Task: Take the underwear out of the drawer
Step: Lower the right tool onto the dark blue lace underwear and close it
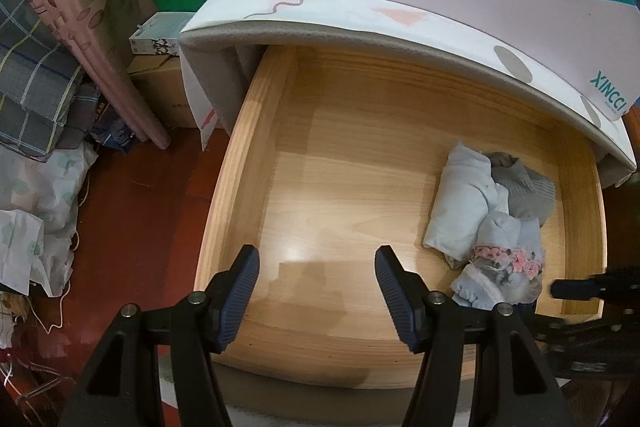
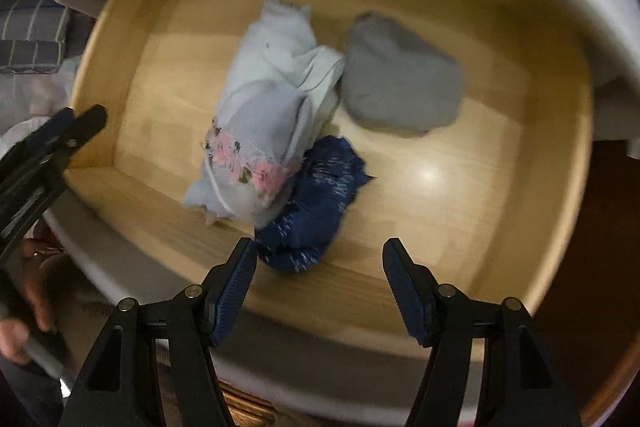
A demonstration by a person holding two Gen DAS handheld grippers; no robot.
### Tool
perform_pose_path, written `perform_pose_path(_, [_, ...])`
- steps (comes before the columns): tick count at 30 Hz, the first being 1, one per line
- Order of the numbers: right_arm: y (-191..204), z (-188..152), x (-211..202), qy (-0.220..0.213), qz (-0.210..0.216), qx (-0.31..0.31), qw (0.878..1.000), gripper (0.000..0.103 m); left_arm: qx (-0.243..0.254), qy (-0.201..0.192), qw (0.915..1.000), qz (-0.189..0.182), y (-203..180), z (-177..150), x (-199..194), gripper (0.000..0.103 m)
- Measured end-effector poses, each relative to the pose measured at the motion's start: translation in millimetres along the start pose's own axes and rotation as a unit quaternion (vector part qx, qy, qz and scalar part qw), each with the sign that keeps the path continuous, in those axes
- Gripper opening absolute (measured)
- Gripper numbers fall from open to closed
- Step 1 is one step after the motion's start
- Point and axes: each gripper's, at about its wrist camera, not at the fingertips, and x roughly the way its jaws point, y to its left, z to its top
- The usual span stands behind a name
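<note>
Both released: right claw (image 2: 319, 267) poised directly above navy underwear (image 2: 316, 199) for pickup, left claw (image 1: 317, 275) parked over bare drawer (image 1: 340, 187) floor, clear.

Left gripper (image 1: 316, 267): jaws spread wide, nothing between them.
Right gripper (image 2: 318, 261): jaws spread wide, empty, angled downward.
Left hand (image 2: 24, 315): bare, wrapped around the gripper's handle.
</note>
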Motion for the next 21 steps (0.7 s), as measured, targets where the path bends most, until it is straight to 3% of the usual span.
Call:
perform_pose_path(8, [19,17,34,0.023,-0.014,-0.013,1.000,0.062,-0.001,0.000,1.0000,-0.008,1,0,0,0.062])
perform_pose_path(11, [29,19,41,0.027,-0.038,-0.034,0.998,0.060,-0.001,0.001,1.0000,-0.010,1,0,1,0.062])
perform_pose_path(15, [30,19,44,0.026,-0.048,-0.034,0.998,0.043,-0.002,0.001,0.9999,-0.012,2,1,1,0.062])
perform_pose_path(21, [-2,10,35,0.020,-0.069,-0.004,0.997,0.032,-0.001,0.000,1.0000,-0.009,1,1,2,0.062])
